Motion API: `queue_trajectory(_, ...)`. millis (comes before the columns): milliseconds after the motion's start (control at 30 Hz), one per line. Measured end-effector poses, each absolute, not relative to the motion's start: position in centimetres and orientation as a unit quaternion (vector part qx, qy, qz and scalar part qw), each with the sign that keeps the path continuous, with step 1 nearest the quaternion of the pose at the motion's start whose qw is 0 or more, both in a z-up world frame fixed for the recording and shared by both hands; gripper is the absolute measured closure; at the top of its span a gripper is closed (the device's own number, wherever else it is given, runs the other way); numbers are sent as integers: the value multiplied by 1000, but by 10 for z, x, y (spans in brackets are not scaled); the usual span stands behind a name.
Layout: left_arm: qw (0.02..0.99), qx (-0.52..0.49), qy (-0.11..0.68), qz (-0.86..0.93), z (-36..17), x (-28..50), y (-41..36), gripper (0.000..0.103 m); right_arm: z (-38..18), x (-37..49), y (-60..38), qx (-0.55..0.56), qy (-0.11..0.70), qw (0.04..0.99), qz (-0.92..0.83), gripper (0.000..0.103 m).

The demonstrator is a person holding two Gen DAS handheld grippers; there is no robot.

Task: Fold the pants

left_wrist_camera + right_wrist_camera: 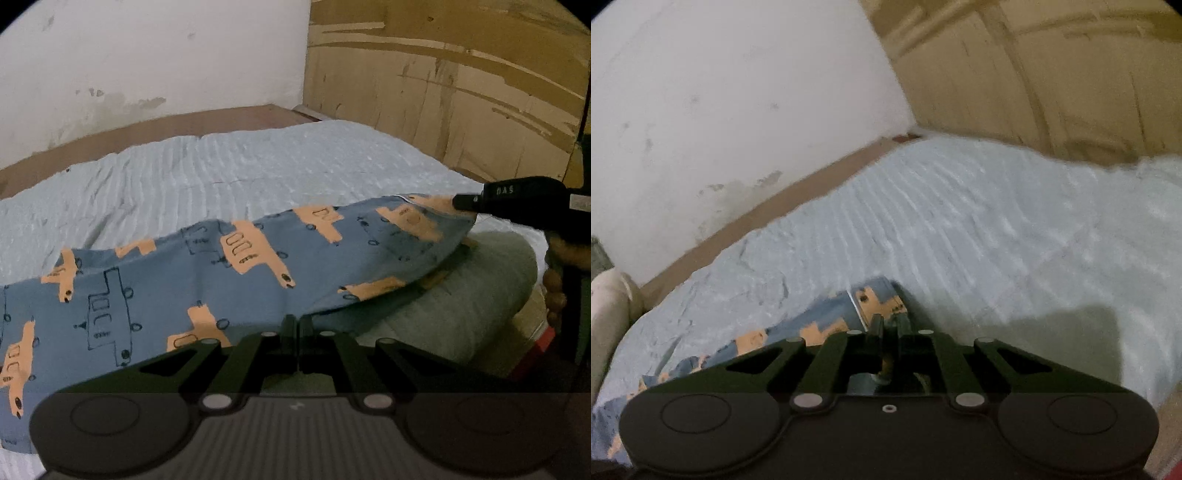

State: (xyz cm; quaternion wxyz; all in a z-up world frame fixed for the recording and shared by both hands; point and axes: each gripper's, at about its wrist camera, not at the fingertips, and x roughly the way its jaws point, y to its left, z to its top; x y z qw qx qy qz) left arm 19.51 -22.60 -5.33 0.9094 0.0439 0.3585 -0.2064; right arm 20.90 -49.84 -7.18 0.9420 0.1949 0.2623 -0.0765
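Pants (207,280): blue, orange vehicle print; stretched across pale blue bedspread (258,170), far end lifted.
Left gripper (297,325): jaws fully closed, near edge of cloth pinched.
Right gripper (888,325): jaws nearly closed on a corner of the pants; seen at right in the left view.
Background: white wall (147,55), cardboard panel (461,74).

1. A pale blue ribbed bedspread (258,166) lies ahead of the tongs.
2. A stained white wall (147,55) stands beyond it.
3. Cardboard sheets (443,74) stand far right.
4. A grey-green cushion (461,295) sits near right.
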Motion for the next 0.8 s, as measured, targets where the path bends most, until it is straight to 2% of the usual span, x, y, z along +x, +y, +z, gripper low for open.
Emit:
queue_trajectory(133,904,51,372,-206,-62,198,-230,103,-65,204,-499,158,251,951,-84,98)
queue_trajectory(367,900,44,379,-213,-68,198,-225,98,-107,212,-501,146,304,936,-101,98)
queue_trajectory(400,899,42,379,-214,-67,197,-224,94,-109,211,-500,146,302,937,-101,98)
queue_trajectory(433,899,40,379,-216,-67,197,-223,85,-108,210,-500,144,299,938,-102,97)
queue_trajectory(467,899,36,380,-216,-66,197,-221,68,-108,212,-498,141,298,939,-102,94)
queue_trajectory(500,900,29,379,-213,-65,197,-220,58,-107,212,-497,136,298,939,-105,91)
queue_trajectory(533,901,20,380,-208,-63,198,-218,40,-104,212,-495,126,296,940,-110,82)
queue_trajectory(567,903,11,380,-199,-61,199,-215,33,-101,213,-493,116,294,942,-112,71)
queue_trajectory(600,905,3,380,-191,-59,199,-213,31,-98,214,-491,106,289,945,-112,63)
queue_trajectory(633,907,-3,379,-183,-58,201,-210,26,-95,215,-490,100,284,947,-109,45)
queue_trajectory(667,909,-6,377,-175,-56,203,-207,17,-92,219,-488,94,280,950,-102,36)
queue_trajectory(733,918,-7,368,-151,-52,205,-201,10,-88,228,-483,79,278,954,-85,31)
queue_trajectory(800,924,-7,360,-128,-49,208,-191,7,-87,241,-476,69,282,954,-68,23)
